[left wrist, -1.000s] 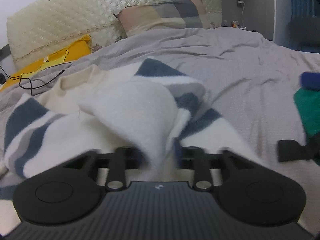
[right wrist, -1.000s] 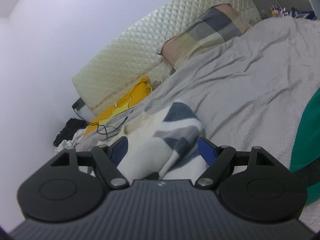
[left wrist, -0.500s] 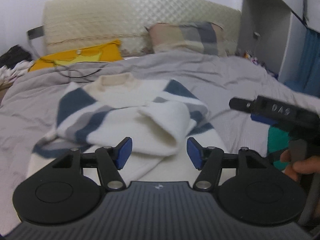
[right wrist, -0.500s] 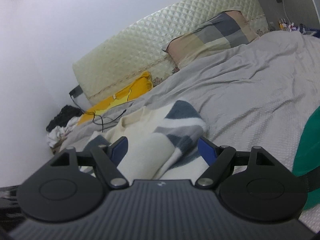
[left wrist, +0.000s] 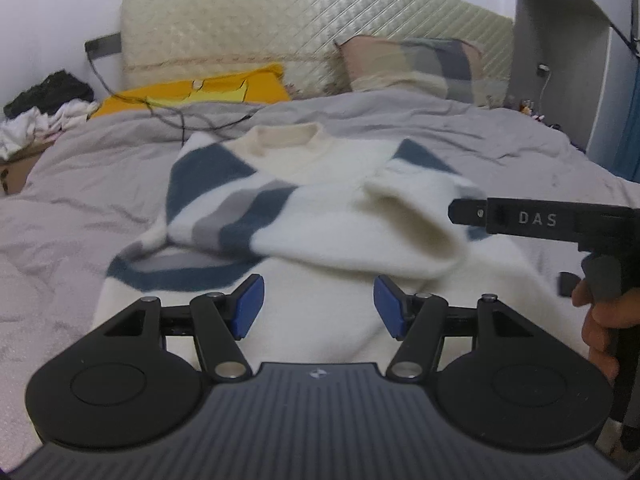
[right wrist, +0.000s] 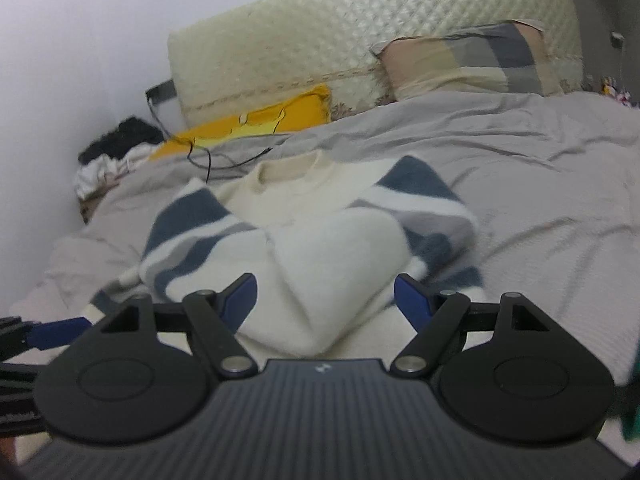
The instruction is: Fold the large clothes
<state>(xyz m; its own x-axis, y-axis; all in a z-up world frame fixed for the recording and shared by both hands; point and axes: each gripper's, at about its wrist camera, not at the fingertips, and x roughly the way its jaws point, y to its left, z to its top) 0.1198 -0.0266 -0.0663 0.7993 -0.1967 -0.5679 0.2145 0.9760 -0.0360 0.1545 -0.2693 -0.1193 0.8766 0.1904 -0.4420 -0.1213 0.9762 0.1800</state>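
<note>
the left gripper (left wrist: 319, 306) points forward and a bit down over the near end of the sweater (left wrist: 312, 216). its two blue pads (left wrist: 249, 306) stand well apart with nothing between them, and they do not touch the wool. the right gripper (right wrist: 325, 302) points the same way, forward and a bit down, with its jaws wide and nothing held. in the left view the right gripper sticks in from the right side, level, and a hand (left wrist: 600, 320) wraps around its black handle. the sweater is white with blue and grey stripes. it lies flat in the middle of the grey bed cover (left wrist: 80, 184), neck hole at the far end, both sleeves folded in over the front. past it are a yellow cloth (left wrist: 192, 94), a black cord (left wrist: 176, 118), a checked pillow (left wrist: 412, 66) and the padded headboard (left wrist: 304, 28).
</note>
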